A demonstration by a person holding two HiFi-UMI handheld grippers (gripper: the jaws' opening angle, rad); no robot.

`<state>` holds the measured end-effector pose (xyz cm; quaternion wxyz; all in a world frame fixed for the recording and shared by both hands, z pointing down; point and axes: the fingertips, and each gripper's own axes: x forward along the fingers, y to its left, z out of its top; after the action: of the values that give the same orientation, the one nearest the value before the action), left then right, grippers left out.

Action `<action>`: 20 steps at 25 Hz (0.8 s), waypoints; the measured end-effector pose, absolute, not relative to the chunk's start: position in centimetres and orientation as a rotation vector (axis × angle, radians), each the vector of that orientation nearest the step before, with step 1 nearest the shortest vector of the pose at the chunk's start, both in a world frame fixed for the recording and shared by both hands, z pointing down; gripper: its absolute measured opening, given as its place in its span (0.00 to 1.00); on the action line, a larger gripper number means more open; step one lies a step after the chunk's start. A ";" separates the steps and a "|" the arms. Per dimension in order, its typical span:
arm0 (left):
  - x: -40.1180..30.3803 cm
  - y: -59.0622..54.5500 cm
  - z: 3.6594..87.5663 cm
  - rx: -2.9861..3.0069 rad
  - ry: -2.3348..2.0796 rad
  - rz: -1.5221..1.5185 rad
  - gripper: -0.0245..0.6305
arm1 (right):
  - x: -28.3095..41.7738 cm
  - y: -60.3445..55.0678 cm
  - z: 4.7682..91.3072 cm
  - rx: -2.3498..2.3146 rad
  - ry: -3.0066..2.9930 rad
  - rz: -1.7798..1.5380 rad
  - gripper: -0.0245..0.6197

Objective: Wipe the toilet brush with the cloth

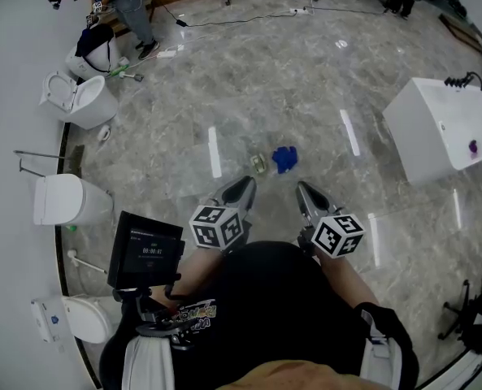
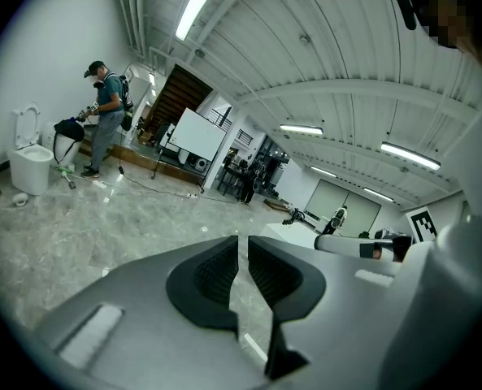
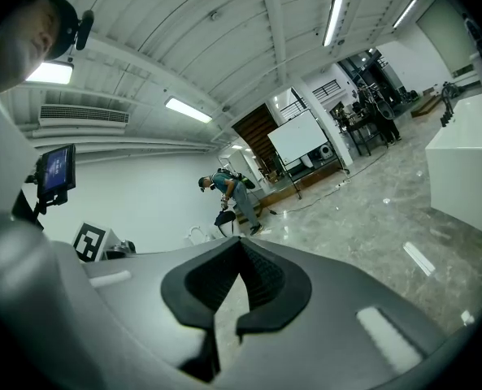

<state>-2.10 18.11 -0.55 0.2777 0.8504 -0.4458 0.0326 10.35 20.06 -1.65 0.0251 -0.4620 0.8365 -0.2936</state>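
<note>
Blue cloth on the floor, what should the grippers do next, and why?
Probably lower the left gripper toward the blue cloth: the cloth lies untouched on the floor just ahead, and that gripper is empty with its jaws slightly apart.

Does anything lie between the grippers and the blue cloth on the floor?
Nothing visible: bare floor separates the left gripper and right gripper from the blue cloth. A small greenish object lies just left of it.
</note>
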 end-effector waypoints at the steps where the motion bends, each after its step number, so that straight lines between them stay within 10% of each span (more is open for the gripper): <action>1: -2.2 18.1 -0.5 2.283 -1.194 0.083 0.11 | 10.2 20.1 -1.6 -1.426 2.588 -0.910 0.04; 20: -10.0 15.8 2.1 2.231 -1.046 0.119 0.11 | 1.5 18.8 -0.1 -1.542 2.544 -0.987 0.04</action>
<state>-10.00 15.80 2.10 0.3312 0.8533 -0.4001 0.0454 1.47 18.83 -0.10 0.0036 -0.4920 0.8117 -0.3148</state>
